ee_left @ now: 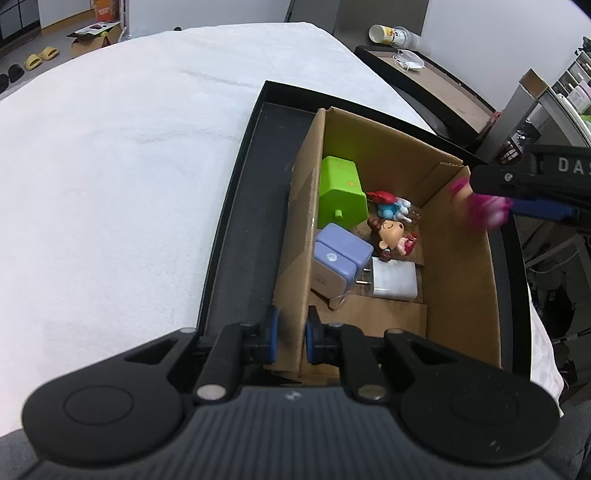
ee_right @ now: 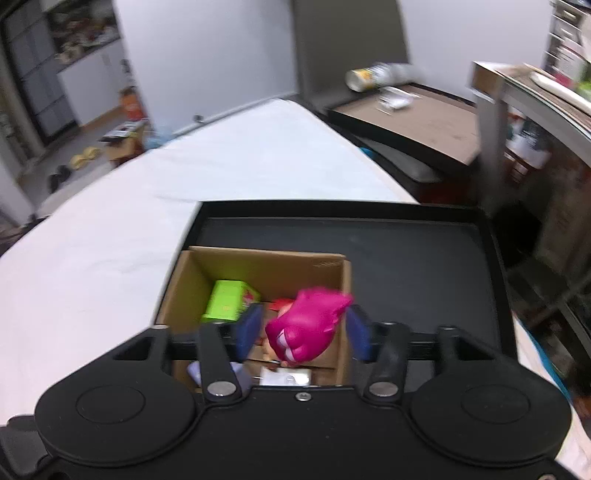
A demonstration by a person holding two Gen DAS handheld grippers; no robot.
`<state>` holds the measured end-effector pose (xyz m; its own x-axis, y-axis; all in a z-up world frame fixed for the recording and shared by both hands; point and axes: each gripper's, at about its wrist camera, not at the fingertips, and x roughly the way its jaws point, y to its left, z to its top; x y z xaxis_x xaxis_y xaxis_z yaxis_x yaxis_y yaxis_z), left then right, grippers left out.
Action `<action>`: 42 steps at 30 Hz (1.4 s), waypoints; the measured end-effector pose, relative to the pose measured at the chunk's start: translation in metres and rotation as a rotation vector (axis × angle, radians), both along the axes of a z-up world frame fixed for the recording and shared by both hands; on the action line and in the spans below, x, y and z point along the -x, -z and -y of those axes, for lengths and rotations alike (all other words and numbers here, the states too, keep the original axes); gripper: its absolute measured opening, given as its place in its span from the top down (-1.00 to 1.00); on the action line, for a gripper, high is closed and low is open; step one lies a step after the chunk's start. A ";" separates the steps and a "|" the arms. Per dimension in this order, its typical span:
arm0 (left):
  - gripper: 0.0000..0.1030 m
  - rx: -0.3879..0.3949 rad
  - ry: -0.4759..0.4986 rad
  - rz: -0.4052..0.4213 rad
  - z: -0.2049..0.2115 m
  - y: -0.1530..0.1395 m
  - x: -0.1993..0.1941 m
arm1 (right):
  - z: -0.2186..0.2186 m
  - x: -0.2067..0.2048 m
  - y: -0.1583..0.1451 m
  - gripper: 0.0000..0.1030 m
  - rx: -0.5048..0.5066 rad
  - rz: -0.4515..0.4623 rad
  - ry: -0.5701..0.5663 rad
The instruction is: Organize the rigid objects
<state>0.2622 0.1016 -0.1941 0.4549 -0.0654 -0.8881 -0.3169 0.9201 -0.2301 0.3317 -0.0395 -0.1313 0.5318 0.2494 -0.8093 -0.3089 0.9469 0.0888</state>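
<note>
A cardboard box (ee_left: 458, 258) stands in a black tray (ee_left: 240, 236) on the white table. Inside lie a green block (ee_left: 341, 192), a purple charger (ee_left: 341, 258), a white plug (ee_left: 395, 278), a small doll figure (ee_left: 393, 234) and a red-and-blue toy (ee_left: 389, 205). My left gripper (ee_left: 290, 338) is shut on the box's left wall. My right gripper (ee_right: 303, 332) is above the box (ee_right: 184, 288) with a pink toy figure (ee_right: 306, 325) between its spread fingers; the toy (ee_left: 480, 206) looks blurred, and I cannot tell if the pads touch it. The green block (ee_right: 225, 301) shows below.
The tray (ee_right: 406, 258) has bare black floor right of the box. A dark side table (ee_left: 424, 85) with a cup (ee_left: 384, 35) and a mask stands beyond the table's right edge. Shelving (ee_right: 546, 122) stands at the far right.
</note>
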 end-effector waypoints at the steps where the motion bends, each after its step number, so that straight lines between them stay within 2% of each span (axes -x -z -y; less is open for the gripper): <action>1: 0.74 -0.001 0.001 0.001 0.000 0.000 0.000 | 0.003 0.000 0.000 -0.16 -0.015 -0.003 0.012; 16: 0.74 0.013 0.020 -0.006 -0.002 -0.001 -0.003 | 0.052 0.010 0.006 -0.23 -0.066 -0.070 0.131; 26: 0.73 -0.037 0.026 0.007 0.001 -0.024 -0.002 | 0.069 0.025 0.000 -0.25 -0.091 -0.072 0.147; 32: 0.73 -0.059 0.037 0.046 0.002 -0.047 -0.001 | 0.081 0.033 -0.009 -0.35 -0.109 -0.066 0.159; 38: 0.71 -0.076 0.085 0.076 0.012 -0.068 0.004 | 0.100 0.045 -0.023 -0.55 -0.140 -0.053 0.199; 42: 0.50 -0.076 0.133 0.094 0.022 -0.081 0.010 | 0.109 0.054 -0.033 -0.67 -0.158 -0.037 0.221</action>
